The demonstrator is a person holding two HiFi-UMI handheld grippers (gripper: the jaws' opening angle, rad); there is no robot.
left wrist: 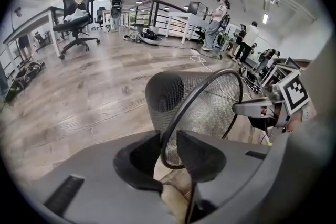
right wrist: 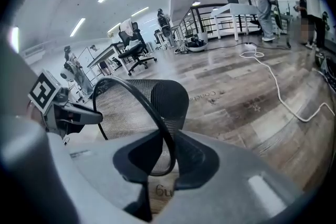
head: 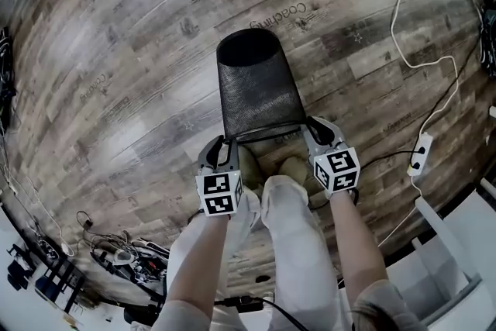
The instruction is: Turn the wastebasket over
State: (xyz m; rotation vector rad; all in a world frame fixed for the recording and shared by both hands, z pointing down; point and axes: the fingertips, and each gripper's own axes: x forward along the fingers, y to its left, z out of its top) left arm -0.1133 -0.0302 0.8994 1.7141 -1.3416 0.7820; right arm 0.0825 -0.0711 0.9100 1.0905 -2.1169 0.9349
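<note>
The wastebasket (head: 258,89) is black wire mesh and lies tipped on the wood floor, its dark closed base pointing away from me and its open mouth toward my feet. My left gripper (head: 225,151) is shut on the left side of the thin rim. My right gripper (head: 314,132) is shut on the right side. In the left gripper view the rim of the wastebasket (left wrist: 205,107) runs between the jaws of the left gripper (left wrist: 168,149). The right gripper view shows the wastebasket (right wrist: 131,107) with its rim pinched in the right gripper (right wrist: 167,157). The basket looks empty inside.
My legs and shoes (head: 291,174) stand just behind the basket's mouth. A white cable (head: 399,19) runs to a power strip (head: 421,153) at the right. Tangled cables and gear (head: 116,252) lie at lower left. An office chair (left wrist: 76,18) and standing people (left wrist: 218,21) are far off.
</note>
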